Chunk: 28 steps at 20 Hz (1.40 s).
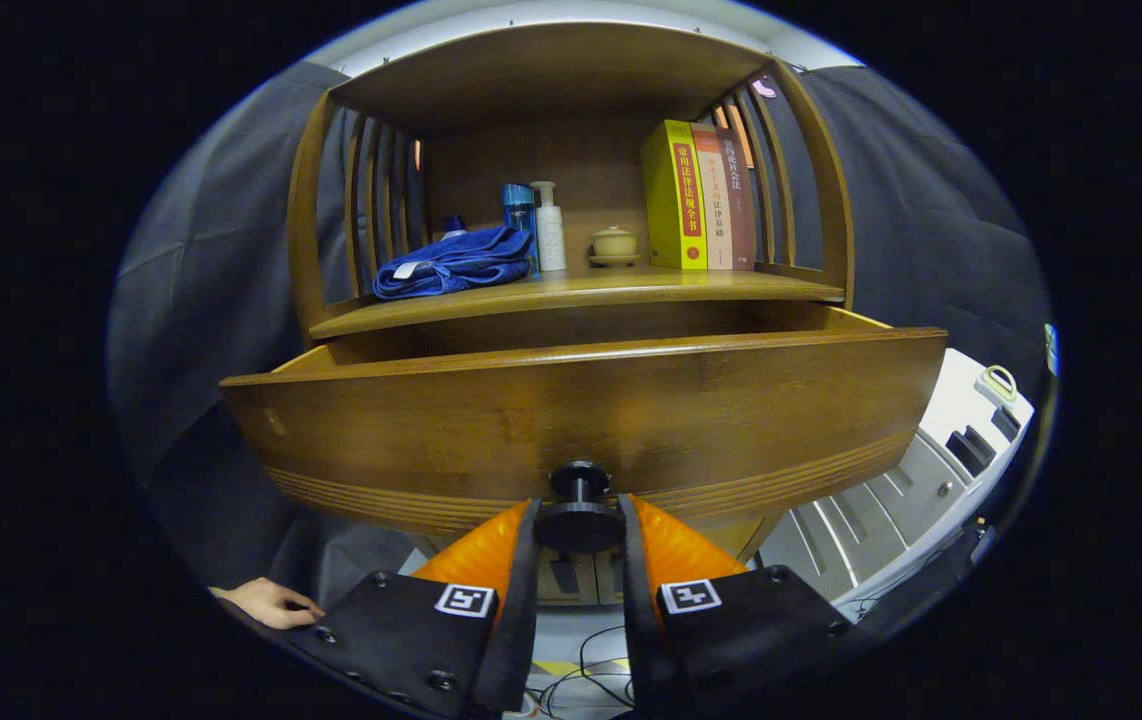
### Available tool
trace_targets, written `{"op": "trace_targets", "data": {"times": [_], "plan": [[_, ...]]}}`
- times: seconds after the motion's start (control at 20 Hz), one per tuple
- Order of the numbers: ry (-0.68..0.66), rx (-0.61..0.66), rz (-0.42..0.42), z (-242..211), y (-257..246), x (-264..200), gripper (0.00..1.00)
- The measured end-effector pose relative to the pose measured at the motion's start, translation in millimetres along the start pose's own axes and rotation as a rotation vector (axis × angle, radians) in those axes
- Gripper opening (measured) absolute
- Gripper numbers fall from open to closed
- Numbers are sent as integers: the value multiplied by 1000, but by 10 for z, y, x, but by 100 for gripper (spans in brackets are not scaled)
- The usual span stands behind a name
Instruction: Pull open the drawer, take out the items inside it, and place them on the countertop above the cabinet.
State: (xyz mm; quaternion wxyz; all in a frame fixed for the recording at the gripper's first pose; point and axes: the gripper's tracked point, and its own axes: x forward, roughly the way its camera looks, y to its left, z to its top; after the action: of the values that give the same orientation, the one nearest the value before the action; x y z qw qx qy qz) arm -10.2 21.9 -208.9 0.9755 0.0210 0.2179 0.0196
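Wooden drawer point(581, 410) stands pulled out beneath the desk's front edge point(571, 293), its long axis running side to side, front facing the tool point(579, 520); its inside is hidden. The tool's fingers clamp the drawer's knob point(579, 505).

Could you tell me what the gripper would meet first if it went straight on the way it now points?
The gripper already has the drawer knob between its fingers; straight on, it would likely meet the drawer front next.

Gripper camera, low, close, facing drawer point(581, 420) front, looking slightly upward
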Motion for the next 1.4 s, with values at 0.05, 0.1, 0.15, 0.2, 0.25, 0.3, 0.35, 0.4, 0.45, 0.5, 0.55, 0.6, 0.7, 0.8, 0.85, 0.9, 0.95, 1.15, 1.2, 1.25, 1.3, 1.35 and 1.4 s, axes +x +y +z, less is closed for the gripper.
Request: {"op": "trace_targets", "data": {"times": [0.05,0.1,0.15,0.2,0.25,0.3,0.35,0.4,0.45,0.5,0.55,0.6,0.7,0.8,0.85,0.9,0.95,1.15,1.2,1.25,1.3,1.35,1.4], "plan": [[0,0,1,-15,-5,-34,47],[6,-3,0,-44,-6,-68,47],[8,-9,1,-69,3,-115,47],[22,-12,4,-108,3,-156,47],[37,-7,6,-163,7,-210,47],[44,-6,10,-201,1,-260,47],[49,-6,15,-231,7,-303,47],[43,1,15,-216,6,-331,47],[59,-8,16,-274,6,-374,47],[57,-9,16,-286,-4,-399,47],[64,-11,18,-308,3,-445,47],[64,-8,17,-326,-2,-478,47],[71,-12,18,-351,-38,-519,47],[62,-15,23,-351,-47,-545,47],[58,-15,21,-359,-47,-544,47],[53,-13,17,-355,-53,-537,47],[47,-11,19,-355,-37,-533,49],[16,-4,35,-191,-23,-593,75],[3,2,36,-108,-30,-620,81],[-12,8,36,-22,-29,-650,88],[-19,9,35,53,-41,-697,88],[-30,10,37,130,-46,-744,88],[-40,8,45,213,-44,-790,88]]}}
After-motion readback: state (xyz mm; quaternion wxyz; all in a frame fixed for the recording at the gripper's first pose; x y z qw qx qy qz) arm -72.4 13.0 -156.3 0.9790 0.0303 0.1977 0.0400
